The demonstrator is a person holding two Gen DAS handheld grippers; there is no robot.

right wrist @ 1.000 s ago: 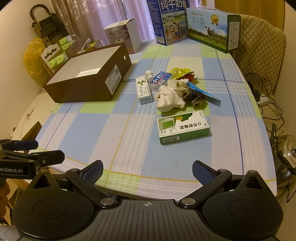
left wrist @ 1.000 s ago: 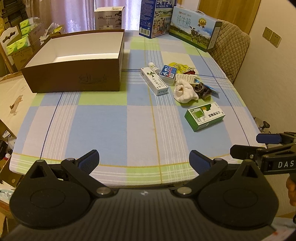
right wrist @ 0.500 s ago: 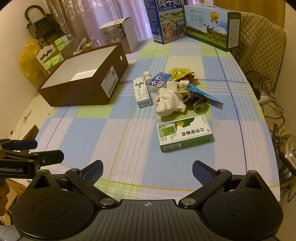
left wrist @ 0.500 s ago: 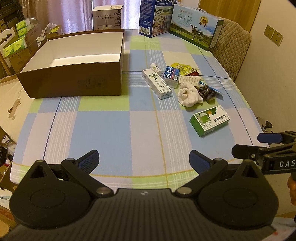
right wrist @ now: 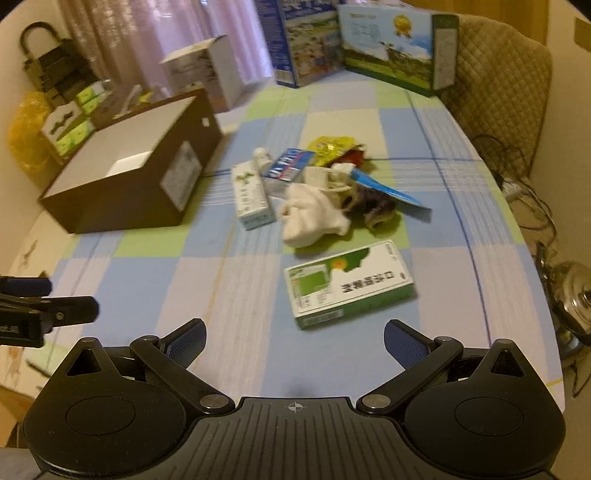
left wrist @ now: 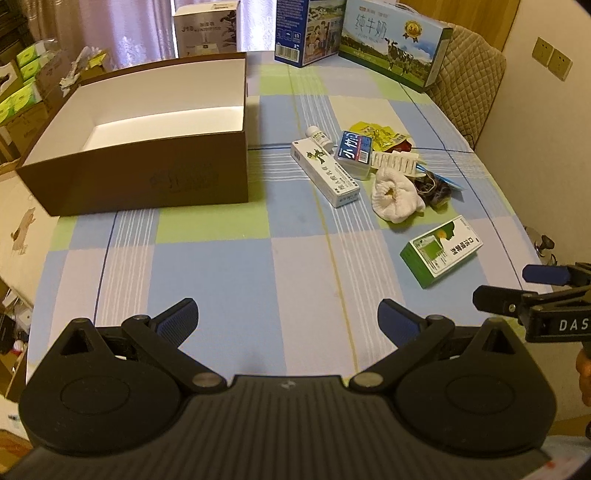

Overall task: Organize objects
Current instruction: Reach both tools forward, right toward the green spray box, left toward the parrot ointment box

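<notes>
A table (left wrist: pixel 229 280) under a blue, green and lilac checked cloth fills the room. Pale pink curtains (left wrist: pixel 140 26) hang behind its far edge. A quilted beige chair (left wrist: pixel 469 74) stands at the far right corner, beside a cream wall with sockets (left wrist: pixel 553 59). Cables (right wrist: pixel 524 192) trail on the floor.

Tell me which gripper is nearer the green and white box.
Right. The right gripper hangs open just in front of the green and white box. The left gripper, also open, sits farther off, to the box's left.

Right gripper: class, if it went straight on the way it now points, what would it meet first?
Probably the green box, lying just ahead of the open right gripper on the tablecloth; depth is uncertain.
</notes>
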